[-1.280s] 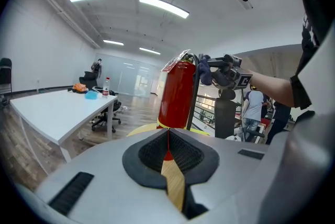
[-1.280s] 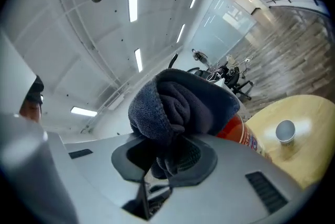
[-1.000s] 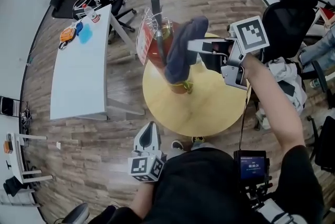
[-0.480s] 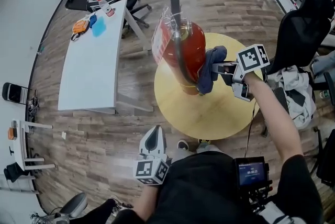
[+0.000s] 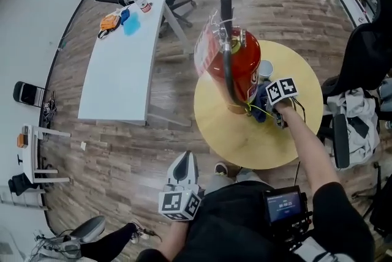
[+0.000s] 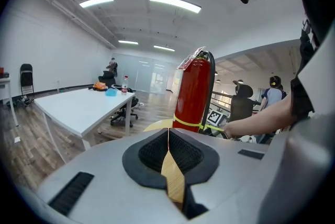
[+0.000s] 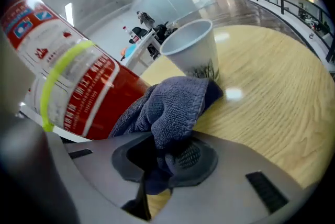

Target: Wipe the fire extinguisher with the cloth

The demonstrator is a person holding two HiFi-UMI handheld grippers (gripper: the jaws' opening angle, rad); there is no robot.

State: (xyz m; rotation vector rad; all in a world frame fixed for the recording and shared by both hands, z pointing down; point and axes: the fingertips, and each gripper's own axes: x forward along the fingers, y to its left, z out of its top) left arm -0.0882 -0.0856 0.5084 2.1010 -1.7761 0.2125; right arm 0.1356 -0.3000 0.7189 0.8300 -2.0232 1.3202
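A red fire extinguisher (image 5: pixel 236 68) with a black hose and a yellow-green band stands upright on the round wooden table (image 5: pixel 288 132). My right gripper (image 5: pixel 264 109) is low at its base, shut on a dark blue cloth (image 7: pixel 172 108) that presses against the red cylinder (image 7: pixel 78 97). In the left gripper view the fire extinguisher (image 6: pixel 194 97) stands ahead, beyond the jaws. My left gripper (image 5: pixel 184 168) hangs off the table near my body, shut, with nothing in it.
A white paper cup (image 5: pixel 264 70) stands on the round table just behind the cloth, also as the paper cup (image 7: pixel 193 50). A long white desk (image 5: pixel 122 65) with small items lies to the left. Black office chairs (image 5: pixel 361 52) stand at the right.
My right gripper has slid the cloth down the extinguisher, from its upper body to its base by the table. My left gripper stayed low by my body.
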